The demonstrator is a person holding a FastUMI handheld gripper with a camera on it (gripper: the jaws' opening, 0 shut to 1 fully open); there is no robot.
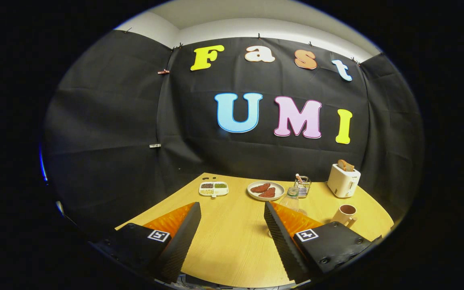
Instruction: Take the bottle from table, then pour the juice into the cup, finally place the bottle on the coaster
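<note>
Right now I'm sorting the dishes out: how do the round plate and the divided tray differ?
The plate is round and holds two reddish-brown pieces; the tray is oblong, split into compartments with small dark, green and yellowish portions. The plate sits nearer the bottle; the tray lies beyond the open gripper. Both are pale, lying flat on the table.

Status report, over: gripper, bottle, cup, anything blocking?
Gripper open, fingers spread over bare table. Bottle upright just beyond the right finger, not gripped. Cup right of bottle. Coaster not made out; nothing between fingers.
</note>
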